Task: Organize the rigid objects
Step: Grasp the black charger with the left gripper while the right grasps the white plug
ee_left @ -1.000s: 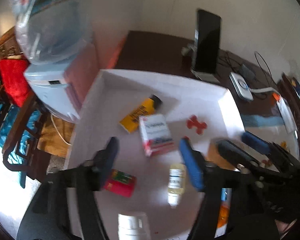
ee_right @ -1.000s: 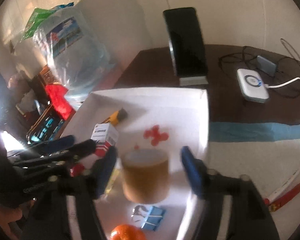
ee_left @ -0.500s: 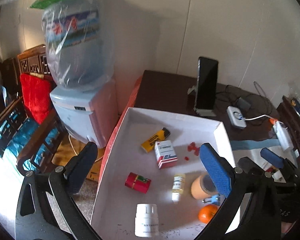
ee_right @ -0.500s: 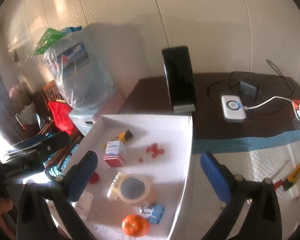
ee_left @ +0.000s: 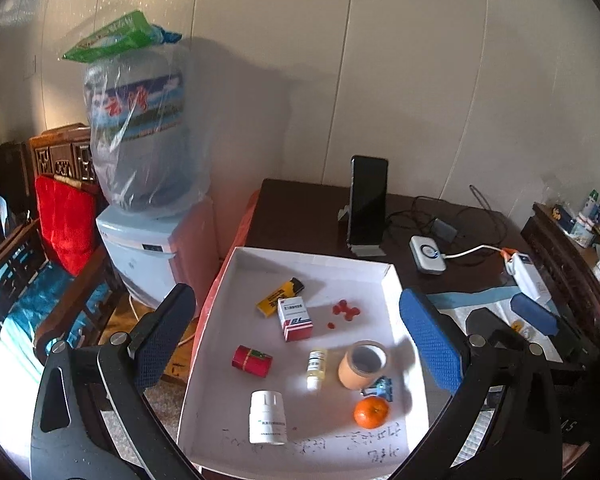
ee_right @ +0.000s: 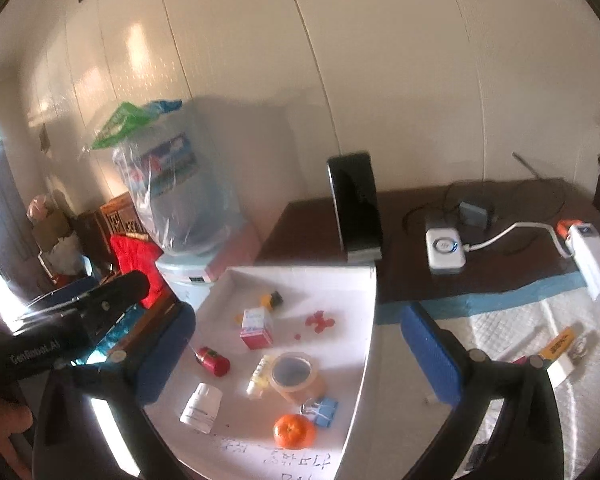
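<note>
A white box lid tray (ee_left: 392,284) (ee_right: 370,344) holds a tape roll (ee_left: 362,364) (ee_right: 298,376), a white pill bottle (ee_left: 267,418) (ee_right: 201,407), a small vial (ee_left: 316,368), a red cylinder (ee_left: 252,361) (ee_right: 213,361), a red-white carton (ee_left: 295,318) (ee_right: 255,328), a yellow lighter (ee_left: 280,298), an orange (ee_left: 371,412) (ee_right: 294,431), a blue binder clip (ee_left: 380,387) (ee_right: 324,410) and red beads (ee_left: 346,310). My left gripper (ee_left: 296,344) is open and empty, high above the tray. My right gripper (ee_right: 300,356) is open and empty, also raised.
A phone on a stand (ee_left: 367,204) (ee_right: 356,212), a white charger with cables (ee_left: 428,258) (ee_right: 444,252) and a power strip (ee_right: 590,260) lie on the dark table. A water dispenser (ee_left: 148,184) stands left. A white quilted mat (ee_right: 520,352) with small items lies right.
Both grippers have pulled up and back from the tray and opened wide. The tape roll that sat between my right fingers now lies in the tray.
</note>
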